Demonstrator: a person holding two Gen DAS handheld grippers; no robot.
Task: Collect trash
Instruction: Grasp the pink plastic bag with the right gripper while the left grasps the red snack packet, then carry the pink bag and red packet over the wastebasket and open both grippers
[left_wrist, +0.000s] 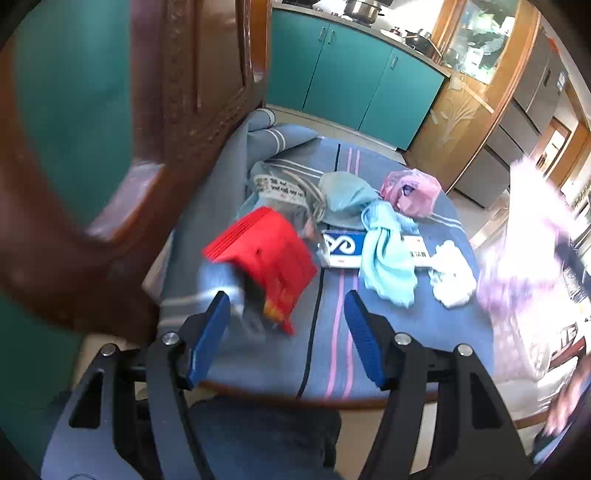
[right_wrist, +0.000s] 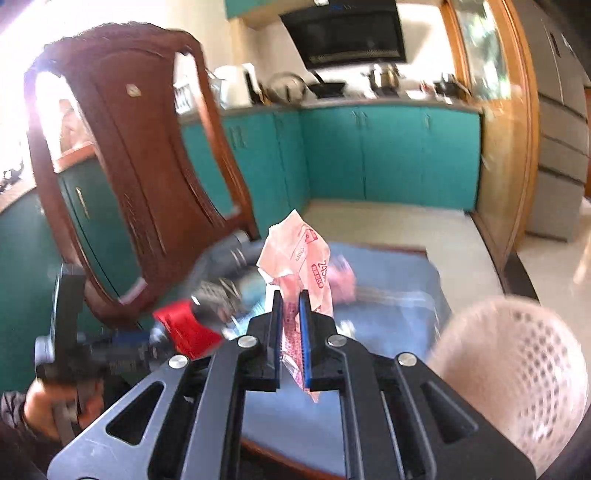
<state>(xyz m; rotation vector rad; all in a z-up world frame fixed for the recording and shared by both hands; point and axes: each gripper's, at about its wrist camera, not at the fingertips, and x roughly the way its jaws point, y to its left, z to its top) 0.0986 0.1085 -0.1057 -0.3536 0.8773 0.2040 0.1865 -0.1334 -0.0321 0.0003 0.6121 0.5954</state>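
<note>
While the left tongs (left_wrist: 286, 306) gape empty, the right tongs (right_wrist: 290, 297) pinch a pink wrapper (right_wrist: 301, 254).

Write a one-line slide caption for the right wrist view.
Right tongs shut on a pink wrapper above the blue-clothed table, lattice basket alongside.

glossy wooden chair (right_wrist: 147, 155), striped cloth cover (left_wrist: 332, 314)

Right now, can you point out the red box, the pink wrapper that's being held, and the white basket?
red box (left_wrist: 266, 254), left wrist view, on its red top face.
pink wrapper (right_wrist: 306, 258), right wrist view, on the printed part above the pads.
white basket (right_wrist: 517, 354), right wrist view, on its perforated wall.
</note>
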